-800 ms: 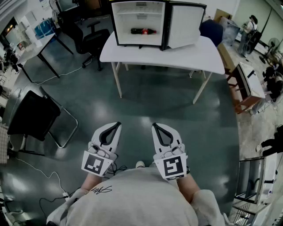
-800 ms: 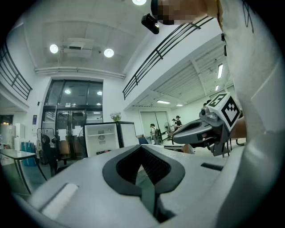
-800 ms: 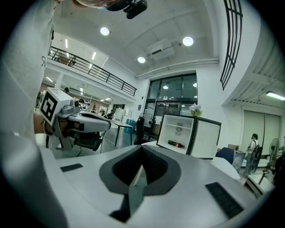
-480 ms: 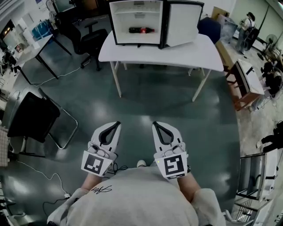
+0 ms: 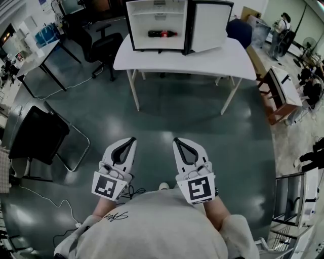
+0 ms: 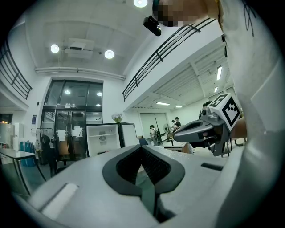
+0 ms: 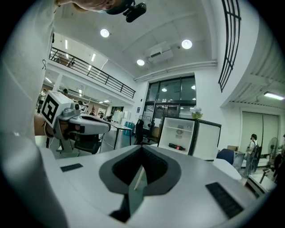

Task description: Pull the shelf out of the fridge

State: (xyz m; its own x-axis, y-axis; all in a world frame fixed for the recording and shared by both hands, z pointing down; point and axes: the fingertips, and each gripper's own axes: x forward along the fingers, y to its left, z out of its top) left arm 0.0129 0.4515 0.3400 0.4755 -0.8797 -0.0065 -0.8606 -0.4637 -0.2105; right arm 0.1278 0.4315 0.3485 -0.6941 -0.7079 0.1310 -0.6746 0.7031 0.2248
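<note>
While person stands on glossy dark floor (image 5: 182,116) of big open workroom, both hands sit low before torso, well apart from fridge. One white table (image 5: 202,63) ahead. One small fridge (image 5: 157,25) on top of it, door (image 5: 210,25) swung open to right. Shelf (image 5: 157,14) inside, across upper cavity. One dark bottle (image 5: 163,34) lies on side below it, perhaps on second shelf, too small to tell. Two grippers side by side, pointing roughly level toward table: left gripper (image 5: 132,139), right gripper (image 5: 175,140). Jaws of each pressed together, empty.
</note>
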